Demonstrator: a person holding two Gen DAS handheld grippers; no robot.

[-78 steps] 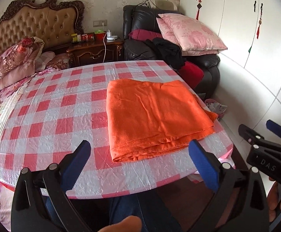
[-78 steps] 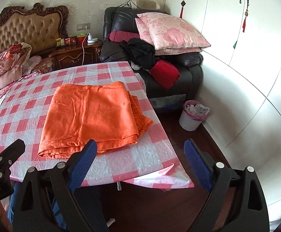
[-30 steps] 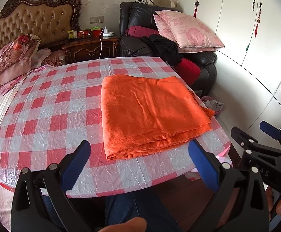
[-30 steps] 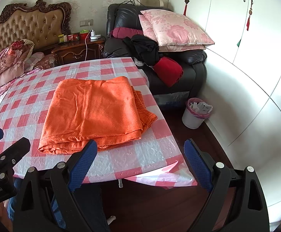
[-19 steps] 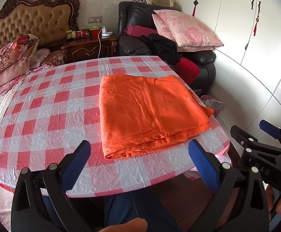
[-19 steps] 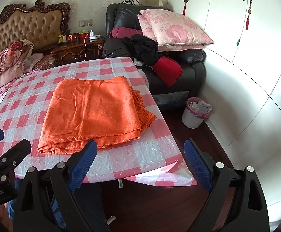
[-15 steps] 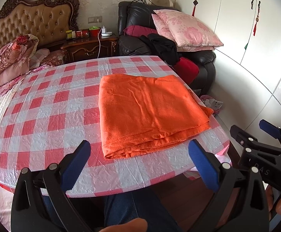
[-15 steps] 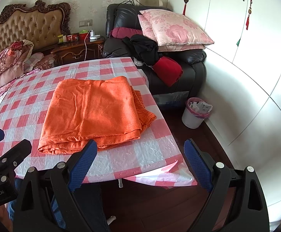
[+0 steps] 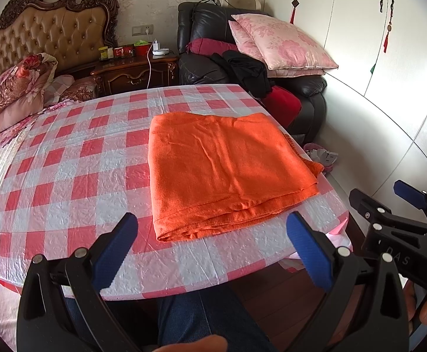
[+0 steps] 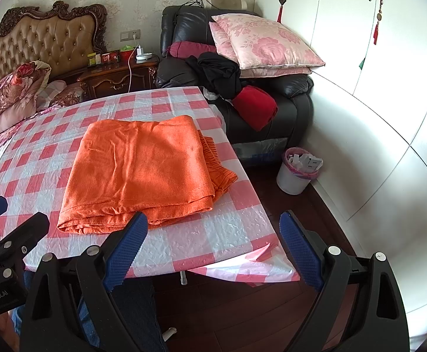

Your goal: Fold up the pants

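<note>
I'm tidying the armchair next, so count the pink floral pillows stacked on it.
2. The top pillow lies on the black armchair, tilted against its backrest; the lower pillow lies flat beneath it, mostly covered. More could be hidden underneath.

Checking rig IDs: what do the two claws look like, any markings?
Both are black plastic clamp-style frames with silver rivets and blue ribbed pads. Left claw is marked "GenRobot.AI", seen in the right wrist view; right claw shows partial letters "DAS" in the left wrist view. No cables visible.
</note>
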